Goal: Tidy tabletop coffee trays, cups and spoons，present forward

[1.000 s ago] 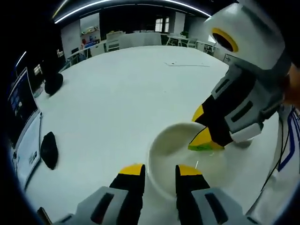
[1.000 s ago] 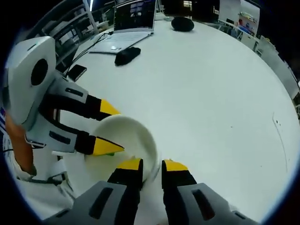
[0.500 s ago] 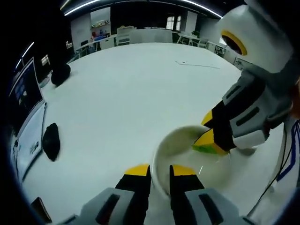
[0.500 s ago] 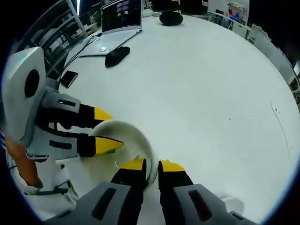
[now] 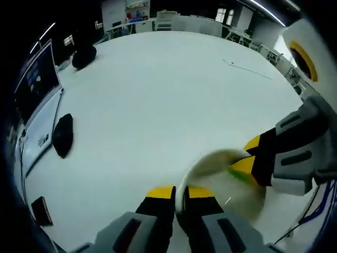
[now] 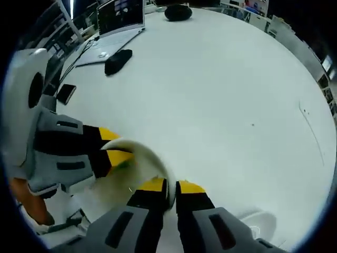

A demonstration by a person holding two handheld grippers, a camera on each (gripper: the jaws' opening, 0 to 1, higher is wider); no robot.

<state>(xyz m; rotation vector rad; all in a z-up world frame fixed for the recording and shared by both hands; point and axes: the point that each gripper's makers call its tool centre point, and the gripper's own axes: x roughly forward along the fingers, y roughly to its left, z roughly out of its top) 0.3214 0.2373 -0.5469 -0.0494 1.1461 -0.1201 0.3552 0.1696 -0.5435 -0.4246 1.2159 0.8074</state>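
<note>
Both grippers pinch opposite rims of the white cup.

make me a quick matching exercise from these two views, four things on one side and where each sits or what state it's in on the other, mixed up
Things:
1. white bowl
2. laptop
3. smartphone
4. black mouse

Places or states:
A. lies dark and flat on the table near its edge
B. open, screen lit, at the table's far side
C. rim pinched by the left tool and by the right tool
D. rests beside the laptop

Pairs: 1-C, 2-B, 3-A, 4-D
</note>
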